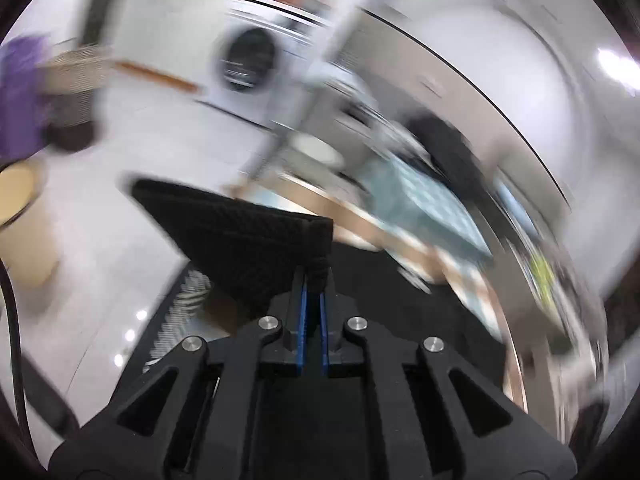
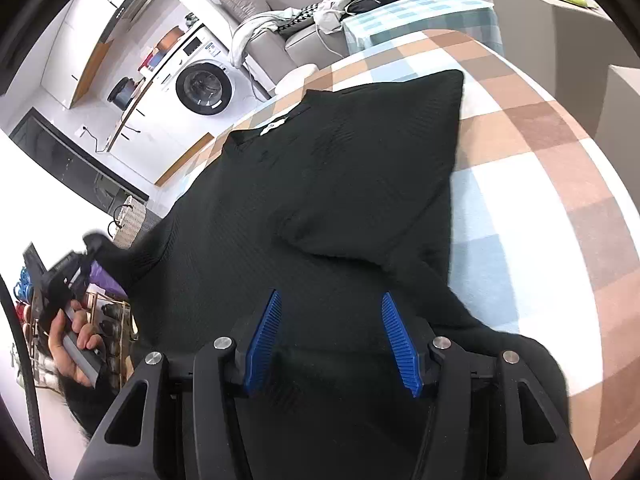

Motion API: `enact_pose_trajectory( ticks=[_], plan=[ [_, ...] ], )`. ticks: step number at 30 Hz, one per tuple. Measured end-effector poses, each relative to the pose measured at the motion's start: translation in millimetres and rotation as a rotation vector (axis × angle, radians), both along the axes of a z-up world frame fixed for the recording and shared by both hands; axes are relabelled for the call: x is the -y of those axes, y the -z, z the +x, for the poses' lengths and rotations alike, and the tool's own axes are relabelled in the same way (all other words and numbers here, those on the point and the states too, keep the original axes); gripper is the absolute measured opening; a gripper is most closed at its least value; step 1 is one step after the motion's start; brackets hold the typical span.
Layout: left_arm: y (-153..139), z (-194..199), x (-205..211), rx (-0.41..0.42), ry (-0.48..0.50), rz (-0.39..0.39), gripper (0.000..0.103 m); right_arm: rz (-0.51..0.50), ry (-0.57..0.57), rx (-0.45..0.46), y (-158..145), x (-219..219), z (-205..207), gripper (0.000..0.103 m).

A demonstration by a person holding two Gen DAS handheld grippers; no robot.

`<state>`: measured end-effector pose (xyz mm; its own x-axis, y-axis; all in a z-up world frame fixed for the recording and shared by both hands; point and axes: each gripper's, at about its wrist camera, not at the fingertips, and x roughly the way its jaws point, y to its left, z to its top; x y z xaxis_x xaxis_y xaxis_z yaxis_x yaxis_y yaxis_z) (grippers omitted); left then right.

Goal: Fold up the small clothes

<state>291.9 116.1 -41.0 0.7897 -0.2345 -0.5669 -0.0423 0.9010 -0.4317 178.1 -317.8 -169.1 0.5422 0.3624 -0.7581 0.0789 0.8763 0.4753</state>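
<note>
Pinching a sleeve (image 1: 240,232) of the black sweater (image 2: 340,184), the left tool (image 1: 314,276) lifts it; the right tool (image 2: 330,312) hovers half-open just above the sweater's body.

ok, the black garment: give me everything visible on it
Black ribbed knit top, small white label at the neckline, spread over the checked blanket. Its right sleeve lies folded across the body. The left gripper is shut on the left sleeve's cuff, lifting it. The right gripper hovers open over the hem.

Matt black ribbed knit garment (image 2: 320,184) on soft checked cloth (image 2: 540,152) (blue ridged gripper pads (image 2: 394,340)).
</note>
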Motion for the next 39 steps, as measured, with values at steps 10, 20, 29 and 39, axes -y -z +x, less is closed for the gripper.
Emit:
enact_pose_trajectory(
  ticks=[10,20,29,39],
  plan=[
    [63,-2,68,-0.174,0.216,0.013,0.056,-0.01,0.061,-0.023,6,31,-9,0.054],
    [89,15,-13,-0.234,-0.099,-0.045,0.056,-0.023,0.084,-0.023,7,43,-11,0.055],
    [102,65,-59,-0.23,-0.279,-0.122,0.006,-0.029,0.12,-0.045,9,54,-23,0.055],
    [35,93,35,-0.079,0.108,-0.064,0.066,-0.065,0.132,-0.023,-2,65,-7,0.055]
  ],
)
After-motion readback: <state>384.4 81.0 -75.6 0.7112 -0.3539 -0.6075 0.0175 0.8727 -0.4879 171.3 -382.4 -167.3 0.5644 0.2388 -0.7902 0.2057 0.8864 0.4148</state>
